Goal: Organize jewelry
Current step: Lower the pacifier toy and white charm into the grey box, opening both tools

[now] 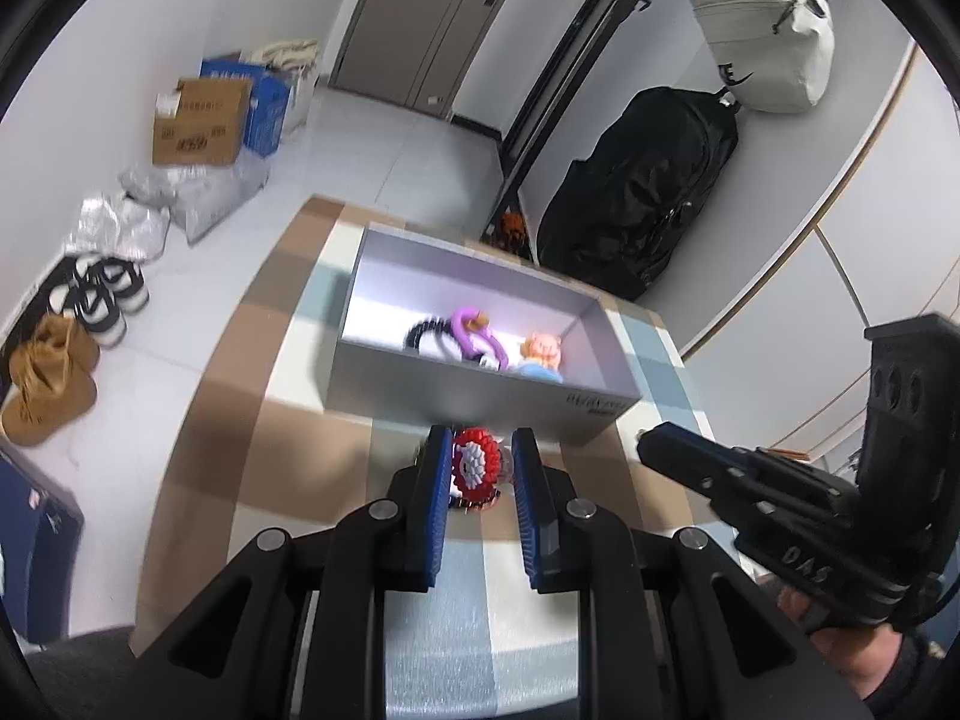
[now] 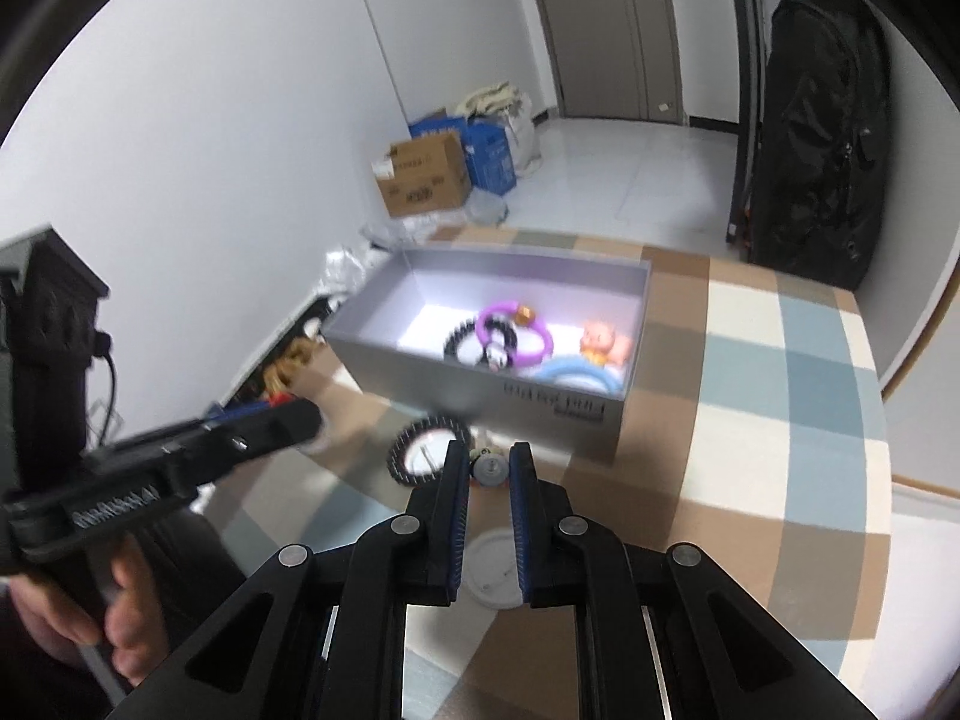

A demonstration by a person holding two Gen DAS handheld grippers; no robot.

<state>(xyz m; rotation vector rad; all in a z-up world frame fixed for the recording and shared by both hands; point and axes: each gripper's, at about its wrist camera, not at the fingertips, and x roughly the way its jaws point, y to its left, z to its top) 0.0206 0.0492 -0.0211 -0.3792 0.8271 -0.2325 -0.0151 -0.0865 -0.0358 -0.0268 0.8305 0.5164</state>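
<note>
A grey open box (image 1: 480,396) (image 2: 492,384) stands on the checked table. Inside lie a purple ring (image 1: 474,333) (image 2: 516,330), a black beaded bracelet (image 1: 423,330) (image 2: 462,339), a pink figure (image 1: 543,348) (image 2: 603,342) and a light blue ring (image 2: 579,375). My left gripper (image 1: 480,456) is part open around a red and white beaded piece (image 1: 474,465) just before the box; I cannot tell if the pads touch it. My right gripper (image 2: 487,462) is part open over a small grey charm (image 2: 491,471). A black beaded bracelet (image 2: 427,441) lies on the table left of it.
The checked tablecloth (image 1: 288,420) (image 2: 780,420) covers the table; its left edge drops to the floor. A white round disc (image 2: 489,570) lies under my right gripper. Cardboard boxes (image 1: 198,120), shoes (image 1: 90,294) and a black bag (image 1: 648,180) stand around the room.
</note>
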